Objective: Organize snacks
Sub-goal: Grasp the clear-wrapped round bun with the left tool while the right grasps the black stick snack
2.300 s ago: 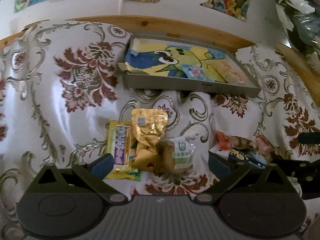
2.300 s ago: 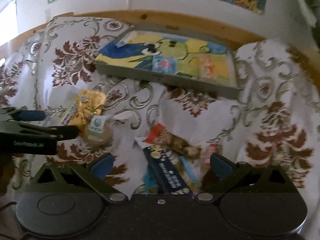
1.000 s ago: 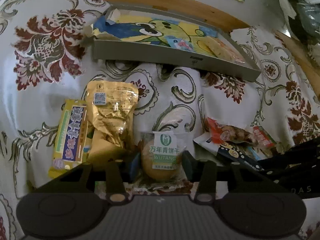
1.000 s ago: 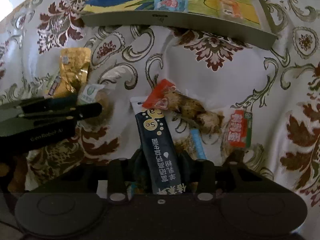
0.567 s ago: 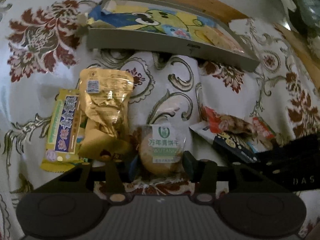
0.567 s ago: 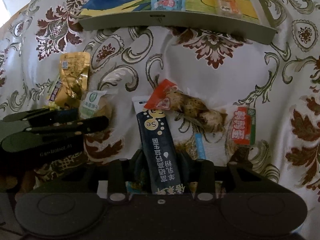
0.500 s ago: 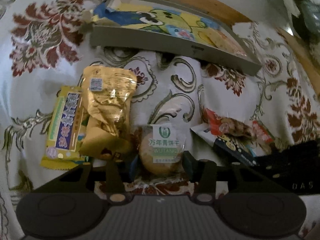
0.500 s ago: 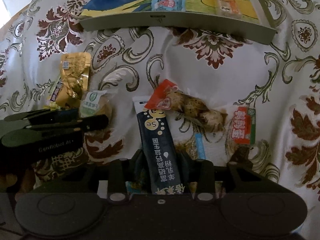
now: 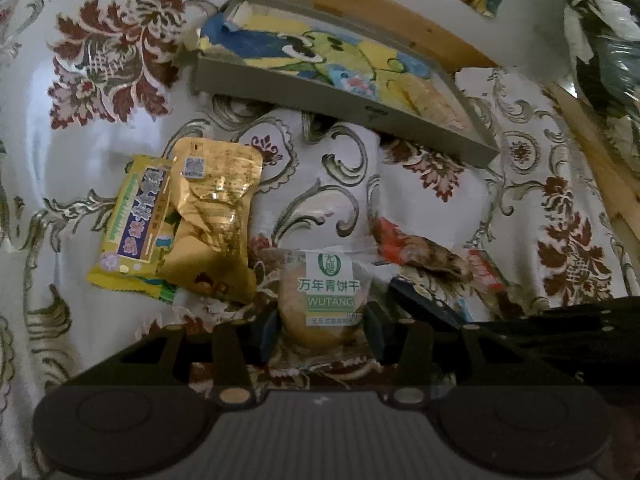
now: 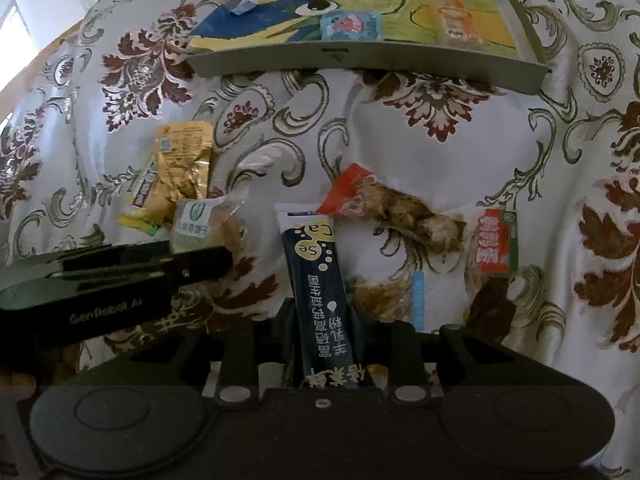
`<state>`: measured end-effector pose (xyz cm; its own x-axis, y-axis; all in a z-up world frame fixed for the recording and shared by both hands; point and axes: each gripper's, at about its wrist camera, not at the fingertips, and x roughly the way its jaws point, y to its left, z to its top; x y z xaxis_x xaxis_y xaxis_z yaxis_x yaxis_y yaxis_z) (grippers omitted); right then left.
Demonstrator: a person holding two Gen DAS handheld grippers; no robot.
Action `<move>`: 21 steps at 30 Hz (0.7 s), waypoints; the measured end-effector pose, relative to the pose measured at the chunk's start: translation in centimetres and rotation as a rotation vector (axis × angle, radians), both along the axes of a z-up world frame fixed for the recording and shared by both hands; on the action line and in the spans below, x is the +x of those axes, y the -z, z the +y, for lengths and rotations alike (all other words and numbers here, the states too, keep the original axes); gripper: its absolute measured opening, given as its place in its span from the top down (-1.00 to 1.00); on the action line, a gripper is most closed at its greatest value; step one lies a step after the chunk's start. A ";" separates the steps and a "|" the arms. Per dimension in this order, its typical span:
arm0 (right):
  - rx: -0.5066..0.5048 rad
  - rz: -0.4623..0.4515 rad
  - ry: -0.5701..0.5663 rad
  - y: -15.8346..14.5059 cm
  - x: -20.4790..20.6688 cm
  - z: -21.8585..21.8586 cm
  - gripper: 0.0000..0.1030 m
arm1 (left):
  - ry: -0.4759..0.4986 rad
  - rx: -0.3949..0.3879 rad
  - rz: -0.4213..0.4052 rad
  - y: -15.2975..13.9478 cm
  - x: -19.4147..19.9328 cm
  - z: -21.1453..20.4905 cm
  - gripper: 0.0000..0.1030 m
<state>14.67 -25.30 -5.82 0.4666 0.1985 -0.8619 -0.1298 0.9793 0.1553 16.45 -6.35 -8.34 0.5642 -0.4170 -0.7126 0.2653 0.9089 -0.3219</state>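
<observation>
Two snacks already lie in the grey tray (image 10: 360, 60) at the far side of the tabletop: a small blue-and-pink packet (image 10: 350, 26) and a clear-wrapped orange bar (image 10: 456, 24), both on the tray's cartoon-printed liner. By that count the job is in its early part, with most of the snacks out on the floral tablecloth (image 10: 440, 140).

The left tongs (image 9: 322, 326) are pinching a round biscuit in a clear crinkly wrapper with a white-and-green label (image 9: 326, 292), low over the cloth and just beside the gold foil pouch (image 9: 212, 208). The right tongs (image 10: 326, 344) are pressed onto the near end of a long dark navy sachet of milk powder (image 10: 316, 276); its far end reaches up beside a clear, red-topped bag of knobbly brown pieces (image 10: 392, 208).

Outstanding on the cloth:
- the gold foil pouch, creased and glossy, overlapping a flat yellow bar with a purple stripe (image 9: 132, 220);
- the red-topped bag;
- a small flat red-and-green packet (image 10: 494, 242);
- a thin light-blue stick (image 10: 418, 296), partly hidden.

The wrappers are all thin film or foil, judged slippery and easily crushed. The tray wall is low, rigid and matte.
</observation>
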 end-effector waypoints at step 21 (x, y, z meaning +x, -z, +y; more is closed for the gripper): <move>-0.031 -0.003 -0.063 1.1 0.4 1.6 0.34 | -0.031 0.001 -0.049 -1.2 -1.2 0.3 0.05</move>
